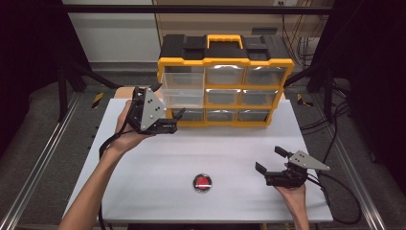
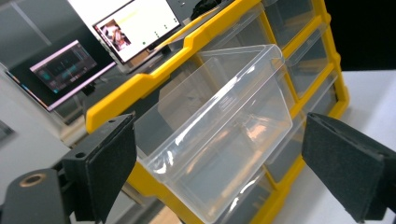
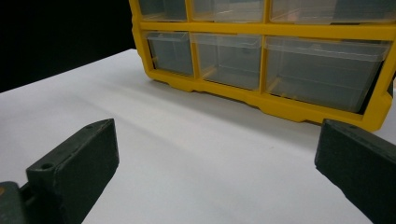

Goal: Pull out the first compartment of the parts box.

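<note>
The clear plastic drawer point(image 2: 219, 135) in the left column, middle row, of the yellow storage cabinet with black top and yellow handle point(image 1: 225, 86) stands pulled out part of the way and hangs tilted. The left tongs point(image 1: 174, 120) are apart just in front of it, and nothing is between the pads. The right tongs point(image 1: 273, 160) are also apart and hold nothing; they wait low over the white surface point(image 1: 158, 163), well apart from the cabinet.

I think the drawer could slip fully out of its slot and fall, because only its back part rests inside. A careless push from the left tongs may also jam it crooked.

A small round red and black object point(image 1: 202, 183) lies on the surface near the front edge; what it is, I cannot tell. Whether the drawer contains anything is hard to judge through the reflections.
</note>
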Demonstrator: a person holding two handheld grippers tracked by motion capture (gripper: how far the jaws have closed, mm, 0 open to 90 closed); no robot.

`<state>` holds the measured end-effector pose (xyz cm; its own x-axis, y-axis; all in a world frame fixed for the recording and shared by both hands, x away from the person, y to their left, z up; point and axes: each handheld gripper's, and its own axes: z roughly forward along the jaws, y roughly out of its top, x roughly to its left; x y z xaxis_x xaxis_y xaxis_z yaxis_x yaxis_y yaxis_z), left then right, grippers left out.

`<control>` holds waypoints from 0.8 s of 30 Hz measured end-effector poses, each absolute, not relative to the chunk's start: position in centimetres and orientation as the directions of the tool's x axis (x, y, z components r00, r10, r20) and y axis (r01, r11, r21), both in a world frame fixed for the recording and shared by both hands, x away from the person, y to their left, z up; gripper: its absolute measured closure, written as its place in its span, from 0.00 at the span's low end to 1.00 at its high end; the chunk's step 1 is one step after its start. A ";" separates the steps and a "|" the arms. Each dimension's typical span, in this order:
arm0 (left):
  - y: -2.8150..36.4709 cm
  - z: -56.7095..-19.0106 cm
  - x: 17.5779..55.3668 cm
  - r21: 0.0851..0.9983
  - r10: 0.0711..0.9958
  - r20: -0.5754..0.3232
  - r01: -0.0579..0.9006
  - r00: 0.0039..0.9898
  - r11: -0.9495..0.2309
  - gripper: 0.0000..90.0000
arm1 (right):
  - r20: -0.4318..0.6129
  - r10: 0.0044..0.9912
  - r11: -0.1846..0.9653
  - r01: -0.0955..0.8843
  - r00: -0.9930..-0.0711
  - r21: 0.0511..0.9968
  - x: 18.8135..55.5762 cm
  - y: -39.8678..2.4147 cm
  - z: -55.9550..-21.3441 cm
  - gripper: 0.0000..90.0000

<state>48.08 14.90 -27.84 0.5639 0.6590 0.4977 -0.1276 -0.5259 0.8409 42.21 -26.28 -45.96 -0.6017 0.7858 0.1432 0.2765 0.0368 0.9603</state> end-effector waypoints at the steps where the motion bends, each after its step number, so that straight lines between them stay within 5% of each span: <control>1: 15.0 -27.8 48.1 0.847 0.665 0.489 -0.123 0.565 -0.518 0.10 | 0.143 0.786 0.037 0.277 -0.602 0.960 42.2 -26.3 -46.0 0.01; 24: 19.6 -29.7 46.8 0.941 0.743 0.277 -0.016 0.609 -0.338 0.02 | 0.141 0.788 0.042 0.281 -0.600 0.959 42.3 -26.2 -46.0 0.01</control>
